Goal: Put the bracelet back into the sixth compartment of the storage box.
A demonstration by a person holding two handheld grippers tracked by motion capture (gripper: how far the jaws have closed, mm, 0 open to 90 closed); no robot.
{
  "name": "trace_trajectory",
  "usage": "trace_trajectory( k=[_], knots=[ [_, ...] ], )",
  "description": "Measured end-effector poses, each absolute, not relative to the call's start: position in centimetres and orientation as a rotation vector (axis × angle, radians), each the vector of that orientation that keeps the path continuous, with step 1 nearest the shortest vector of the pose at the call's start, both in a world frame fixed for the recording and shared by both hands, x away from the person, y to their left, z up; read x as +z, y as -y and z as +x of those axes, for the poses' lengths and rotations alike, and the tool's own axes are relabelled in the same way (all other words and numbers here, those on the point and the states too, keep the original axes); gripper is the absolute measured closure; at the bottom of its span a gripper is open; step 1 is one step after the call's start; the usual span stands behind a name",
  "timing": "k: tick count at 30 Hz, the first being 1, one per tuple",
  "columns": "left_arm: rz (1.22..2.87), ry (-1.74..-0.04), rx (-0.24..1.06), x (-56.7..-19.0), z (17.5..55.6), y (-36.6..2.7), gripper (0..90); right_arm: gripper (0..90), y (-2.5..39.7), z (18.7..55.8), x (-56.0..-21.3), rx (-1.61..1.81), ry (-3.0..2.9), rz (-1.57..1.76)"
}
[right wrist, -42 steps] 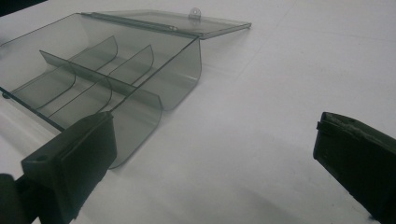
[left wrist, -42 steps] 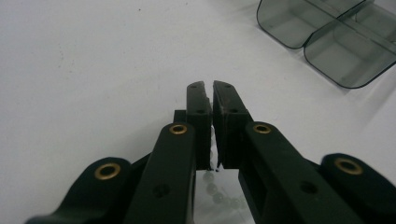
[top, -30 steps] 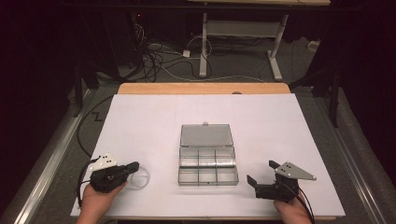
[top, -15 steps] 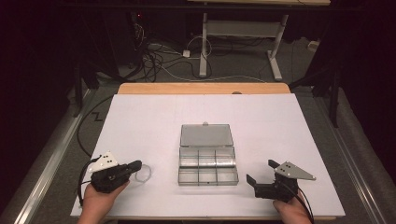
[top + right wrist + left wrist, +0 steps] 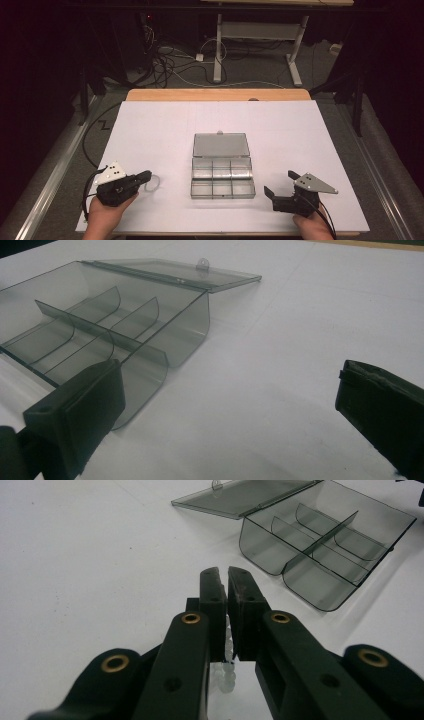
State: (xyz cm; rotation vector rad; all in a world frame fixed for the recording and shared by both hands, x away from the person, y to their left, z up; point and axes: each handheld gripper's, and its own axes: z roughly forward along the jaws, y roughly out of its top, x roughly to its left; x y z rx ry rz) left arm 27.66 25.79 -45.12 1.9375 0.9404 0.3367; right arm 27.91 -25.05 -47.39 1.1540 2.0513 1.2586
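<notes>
White paper covers the desk [image 5: 165,125], with a dark floor and loose cables beyond its far edge at 12 o'clock. At the middle of the sheet sits a clear compartment box [image 5: 222,177], its lid [image 5: 220,145] folded flat back toward 12 o'clock and its 6 compartments showing nothing inside. At 8 o'clock from the box, the left gripper [image 5: 145,176] is clenched on a small clear ring [image 5: 154,183], a beaded, translucent piece pinched between the jaws in the left gripper view [image 5: 226,672]; the ring lies low over the paper, well apart from the box. At 4 o'clock from the box, the right gripper [image 5: 280,185] is released, jaws spread wide, holding nothing, with the box's near corner just beside 1 jaw in the right gripper view.
</notes>
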Motion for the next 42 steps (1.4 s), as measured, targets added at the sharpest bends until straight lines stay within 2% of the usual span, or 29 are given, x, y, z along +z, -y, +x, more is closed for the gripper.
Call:
trace_trajectory(
  k=[15,42],
  knots=[
    [1.953,-0.935,0.359,-45.0,27.5,-25.3,84.2,0.7,25.0,27.8,-47.4,1.231,-2.067,1.130],
    [1.964,-0.890,0.326,-44.2,28.2,-23.4,84.2,0.7,25.5,27.7,-47.3,1.217,-2.069,1.135]
  ],
)
